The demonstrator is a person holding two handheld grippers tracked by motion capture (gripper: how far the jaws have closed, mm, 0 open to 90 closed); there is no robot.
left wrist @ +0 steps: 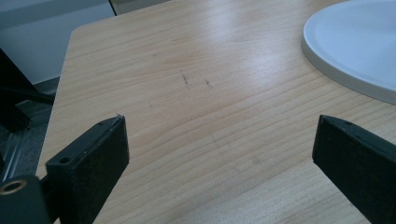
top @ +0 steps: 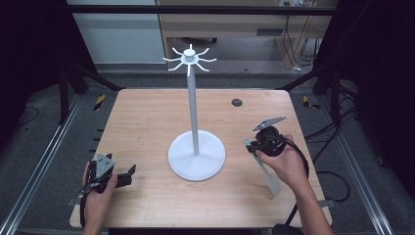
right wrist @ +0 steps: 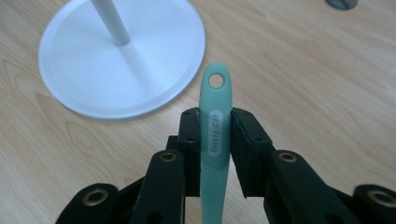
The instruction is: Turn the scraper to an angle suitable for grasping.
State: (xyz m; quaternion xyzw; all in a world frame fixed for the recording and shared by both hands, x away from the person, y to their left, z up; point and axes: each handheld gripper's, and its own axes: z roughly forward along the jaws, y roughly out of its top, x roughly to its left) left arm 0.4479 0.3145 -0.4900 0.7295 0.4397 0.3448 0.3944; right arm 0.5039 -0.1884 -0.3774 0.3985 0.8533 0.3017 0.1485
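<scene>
Right gripper view: right tongs [right wrist: 215,135] clamp a green spatula [right wrist: 215,126]; left tongs [left wrist: 219,154] gape wide.

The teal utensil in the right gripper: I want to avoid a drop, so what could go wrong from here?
1. The right gripper pinches the teal utensil only across its narrow handle, so it might twist or slip.
2. The hanging hole is small and the hooks are thin, so threading could miss.
3. A knock on the tall pole might tip the stand.
</scene>
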